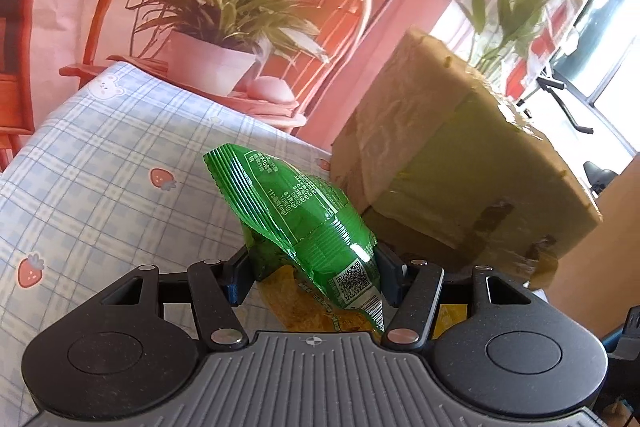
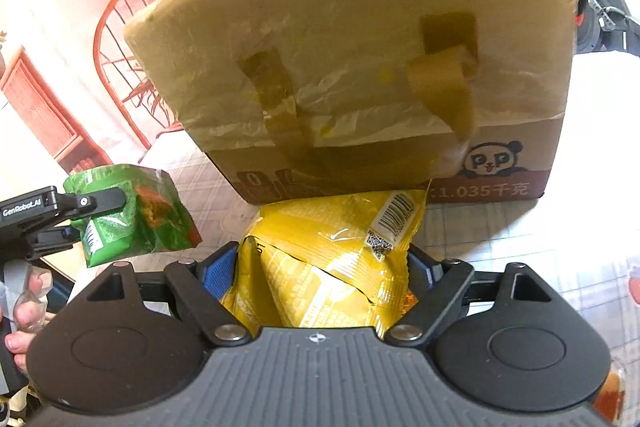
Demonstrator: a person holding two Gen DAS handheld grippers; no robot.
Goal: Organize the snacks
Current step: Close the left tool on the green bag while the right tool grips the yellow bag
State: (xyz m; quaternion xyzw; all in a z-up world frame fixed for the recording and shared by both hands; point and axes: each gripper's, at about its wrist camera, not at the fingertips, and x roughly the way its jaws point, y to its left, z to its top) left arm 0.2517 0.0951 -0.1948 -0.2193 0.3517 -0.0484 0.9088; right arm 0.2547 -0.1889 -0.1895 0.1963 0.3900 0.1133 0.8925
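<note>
While tilted downward, left hand-held gripper [image 1: 312, 267] clamps green packet [image 1: 296, 211], lifted.

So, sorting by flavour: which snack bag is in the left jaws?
The green bag, held in the left gripper; the yellow bag sits in the right.

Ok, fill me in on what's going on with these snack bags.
A person is sorting snacks with a hand-held gripper in each hand. The left hand-held gripper is clamped on a green snack bag, held above the checked tablecloth. The right hand-held gripper is clamped on a yellow snack bag. Both bags are close in front of a taped cardboard box that stands on the table; neither is in it.
</note>
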